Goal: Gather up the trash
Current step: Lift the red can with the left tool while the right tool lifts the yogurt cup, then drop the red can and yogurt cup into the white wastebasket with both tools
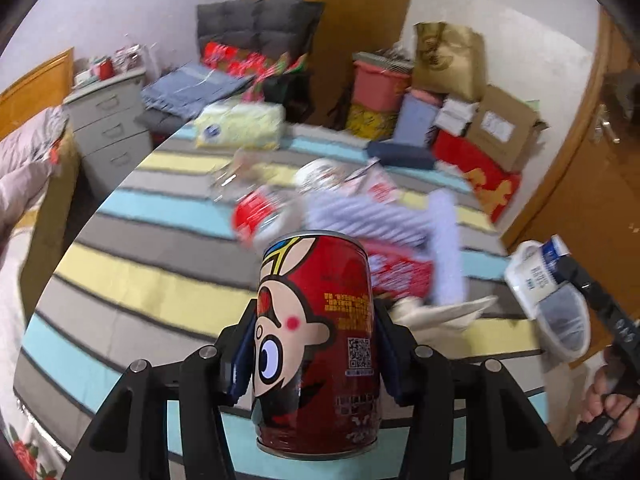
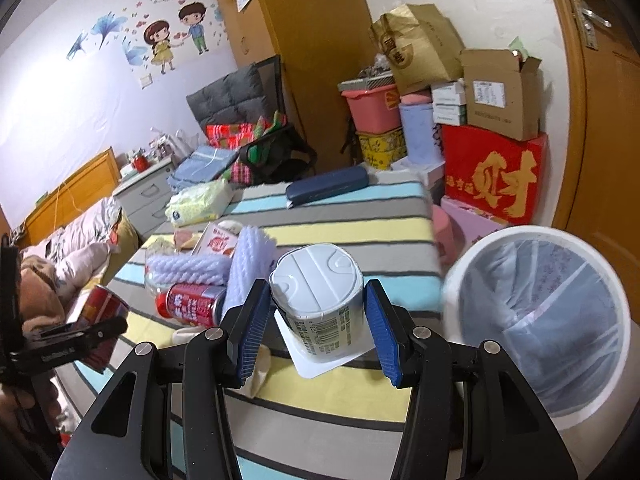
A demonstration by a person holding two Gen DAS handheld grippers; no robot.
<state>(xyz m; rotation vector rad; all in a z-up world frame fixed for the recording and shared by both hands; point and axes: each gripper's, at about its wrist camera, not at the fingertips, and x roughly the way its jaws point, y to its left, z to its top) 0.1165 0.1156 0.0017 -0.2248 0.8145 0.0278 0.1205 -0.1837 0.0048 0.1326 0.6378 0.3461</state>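
My left fingers [image 1: 316, 356] clamp the red can [image 1: 316, 344] above the striped counter [image 1: 132, 280]; my right fingers [image 2: 316, 328] pinch the white cup [image 2: 320, 300] just beside the bin [image 2: 536, 320]. The cup sits tilted, so it may slip and miss the rim.

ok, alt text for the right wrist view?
The right gripper holds a white yogurt cup above a striped table, beside a white lined trash bin at right. At left, the left gripper holds a red can; more litter lies behind.
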